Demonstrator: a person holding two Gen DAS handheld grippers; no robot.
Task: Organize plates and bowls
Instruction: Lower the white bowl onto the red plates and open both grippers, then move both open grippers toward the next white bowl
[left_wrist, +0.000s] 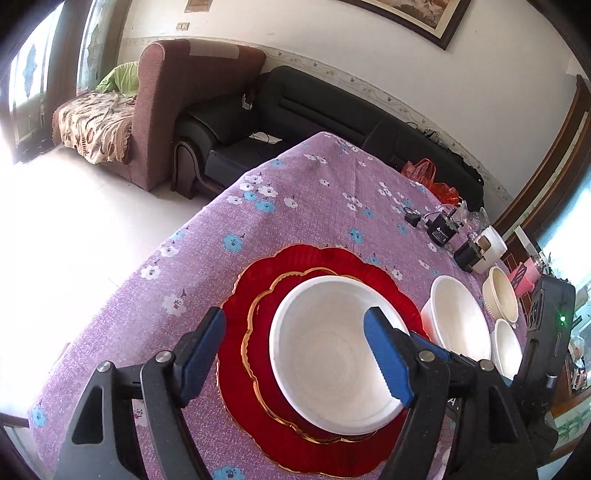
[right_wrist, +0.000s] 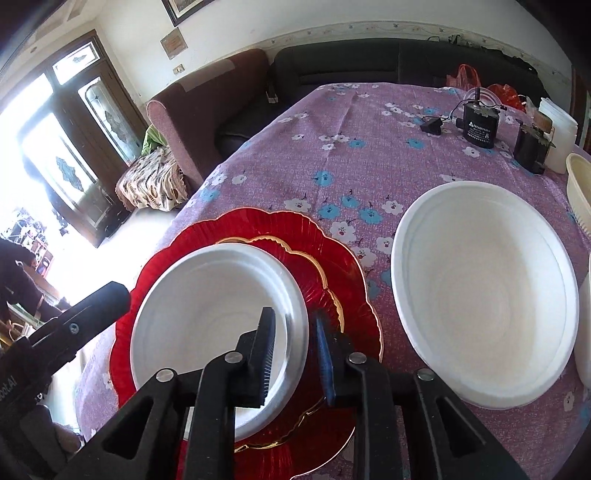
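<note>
Right gripper (right_wrist: 293, 349) parted astride bowl rim (right_wrist: 301, 332)

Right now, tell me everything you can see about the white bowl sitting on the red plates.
The white bowl is round, plain and matte, maybe foam or paper, with a broad flat rim. It is empty and upright on the smaller red plate, which lies on a larger red scalloped plate. The right gripper straddles its near rim, pads not pressing; the left gripper stands wide open over it.

bowl (right_wrist: 218, 314) on stacked plates (right_wrist: 332, 266) | second bowl (right_wrist: 484, 291) right, apart
</note>
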